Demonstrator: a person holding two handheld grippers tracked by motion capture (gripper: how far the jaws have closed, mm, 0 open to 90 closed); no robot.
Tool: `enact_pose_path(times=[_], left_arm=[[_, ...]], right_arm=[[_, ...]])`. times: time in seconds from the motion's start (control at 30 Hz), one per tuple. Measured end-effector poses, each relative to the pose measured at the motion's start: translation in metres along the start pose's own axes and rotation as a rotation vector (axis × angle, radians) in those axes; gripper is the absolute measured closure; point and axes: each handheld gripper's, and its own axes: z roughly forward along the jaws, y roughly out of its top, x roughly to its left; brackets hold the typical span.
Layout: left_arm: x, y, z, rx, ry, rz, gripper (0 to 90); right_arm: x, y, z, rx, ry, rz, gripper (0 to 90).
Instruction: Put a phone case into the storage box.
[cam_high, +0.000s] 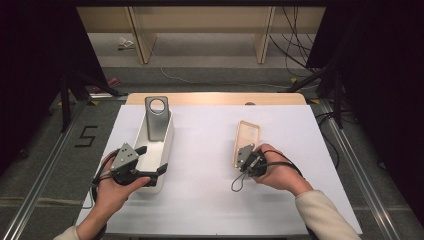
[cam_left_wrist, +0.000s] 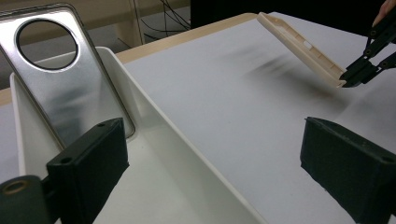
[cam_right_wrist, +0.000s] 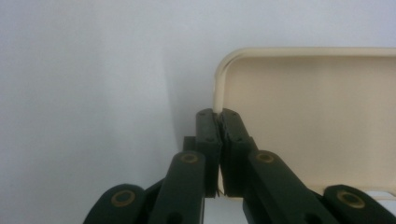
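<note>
Soft overhead light brightens the white table (cam_high: 210, 200); the room's edges fall dark. The cream tray (cam_left_wrist: 299, 44) casts a smeared shadow. Close-ups look soft.

The left hand (cam_high: 114, 187) comes in from about 7 o'clock in the high view and cups the left gripper (cam_high: 159, 173), whose tips point toward 3 o'clock; in the left gripper view its jaws stand wide apart with nothing between them. The right hand (cam_high: 280, 172) enters from 5 o'clock, forearm in a pale sleeve (cam_high: 325, 215), and grips the right gripper (cam_high: 239, 164), aimed toward 10 o'clock, its jaws pinched nearly together.
</note>
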Motion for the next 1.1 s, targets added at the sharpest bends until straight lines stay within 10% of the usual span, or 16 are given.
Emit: enact_pose_path(times=[0.37, 1.1], left_arm=[[-0.001, 0.004, 0.004, 0.006, 0.005, -0.006, 7.5], [-0.023, 0.065, 0.058, 0.012, -0.024, 0.031, 15.3]], right_arm=[[0.003, -0.001, -0.002, -0.119, -0.015, 0.037, 88.2], [0.031, 0.014, -0.008, -0.214, -0.013, -0.01, 88.2]])
